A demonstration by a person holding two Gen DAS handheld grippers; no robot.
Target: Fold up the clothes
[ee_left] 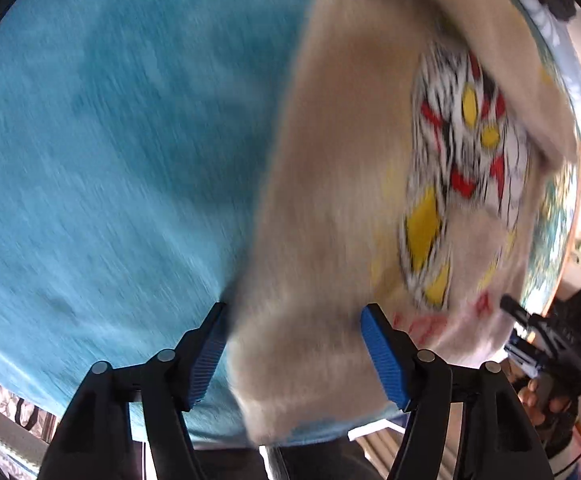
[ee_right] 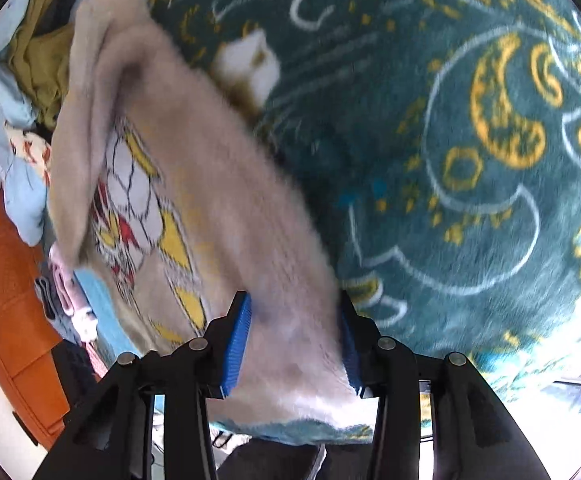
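Observation:
A beige fleece garment (ee_left: 330,208) with a red, yellow, white and black print lies on the bed; it also shows in the right wrist view (ee_right: 194,208). My left gripper (ee_left: 294,312) is open, its blue pads either side of the garment's near edge. My right gripper (ee_right: 294,308) is open, its pads straddling another part of the near edge. A sleeve or side (ee_right: 90,92) is folded over the printed front. Both views are motion-blurred.
A light blue sheet (ee_left: 110,160) covers the bed on the left. A dark teal blanket (ee_right: 450,160) with gold moons lies to the right. A pile of clothes (ee_right: 30,92) sits at the far left, above an orange surface (ee_right: 6,280). The right gripper's body (ee_left: 550,336) shows in the left view.

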